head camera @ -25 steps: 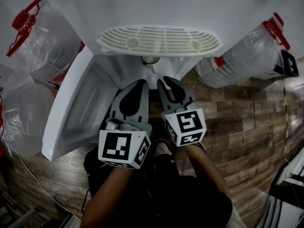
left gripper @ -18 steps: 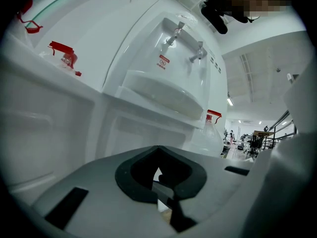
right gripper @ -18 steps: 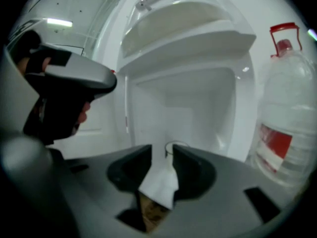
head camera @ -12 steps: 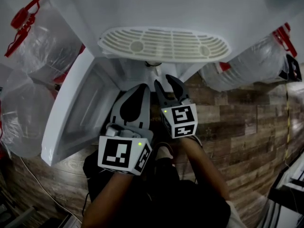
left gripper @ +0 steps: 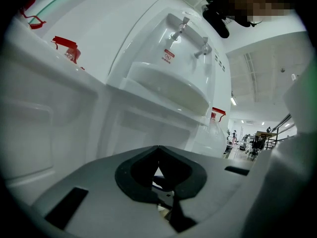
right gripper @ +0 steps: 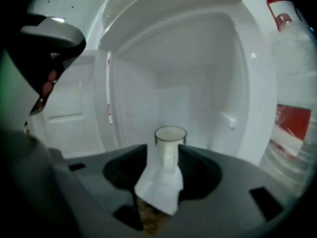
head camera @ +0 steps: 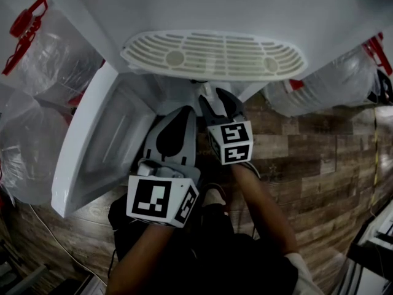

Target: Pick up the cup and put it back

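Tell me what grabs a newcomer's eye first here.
A white handled cup standing alone in the water dispenser's open white cabinet, framed by the right claw, whose jaws have just been opening and do not touch it. Next, the big clear plastic water jugs with red caps flanking the dispenser, and its white slotted drip tray above.

I see the cream cup (right gripper: 170,142) standing upright at twelve o'clock, handle turned toward me, on the white compartment floor.
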{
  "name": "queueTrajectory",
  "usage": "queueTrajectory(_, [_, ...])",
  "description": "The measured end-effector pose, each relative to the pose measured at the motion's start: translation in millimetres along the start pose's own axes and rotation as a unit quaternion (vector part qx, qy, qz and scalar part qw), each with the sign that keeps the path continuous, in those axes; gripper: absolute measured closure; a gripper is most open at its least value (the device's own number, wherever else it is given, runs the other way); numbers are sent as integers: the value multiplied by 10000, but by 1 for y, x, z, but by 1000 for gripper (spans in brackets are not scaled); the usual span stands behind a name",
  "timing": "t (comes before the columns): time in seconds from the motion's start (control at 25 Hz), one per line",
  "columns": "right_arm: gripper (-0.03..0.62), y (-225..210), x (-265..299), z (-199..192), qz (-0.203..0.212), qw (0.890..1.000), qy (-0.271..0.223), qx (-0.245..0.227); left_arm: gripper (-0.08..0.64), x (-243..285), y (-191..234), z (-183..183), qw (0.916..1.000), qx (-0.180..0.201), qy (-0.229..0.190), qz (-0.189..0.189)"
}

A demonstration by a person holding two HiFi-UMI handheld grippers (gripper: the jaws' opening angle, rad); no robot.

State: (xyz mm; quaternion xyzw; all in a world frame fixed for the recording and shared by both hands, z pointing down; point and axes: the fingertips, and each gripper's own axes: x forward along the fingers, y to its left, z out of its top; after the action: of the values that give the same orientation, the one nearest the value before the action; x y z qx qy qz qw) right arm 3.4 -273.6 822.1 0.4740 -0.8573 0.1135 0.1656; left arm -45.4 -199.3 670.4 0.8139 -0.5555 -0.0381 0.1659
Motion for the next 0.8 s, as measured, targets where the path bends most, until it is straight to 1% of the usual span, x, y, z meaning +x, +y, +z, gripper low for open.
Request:
queueTrajectory(0.24, [402,-3,17,-14,7,9998,185,14,551,1,5,-3,10000,-61,34,7])
queueTrajectory(0.48, [401,-6,34,-28,33,9992,381,96,552,2,13,-3,9997,-215,15,89])
queueTrajectory(0.6, [402,-6,39,-31,45,9991,422,78,552,4,12,-4,9996,-277,14,55])
queueTrajectory(0.8, [402,-9,46,-33,-82,9988,478,14,552,6,13,-5,9994,-346,18,39])
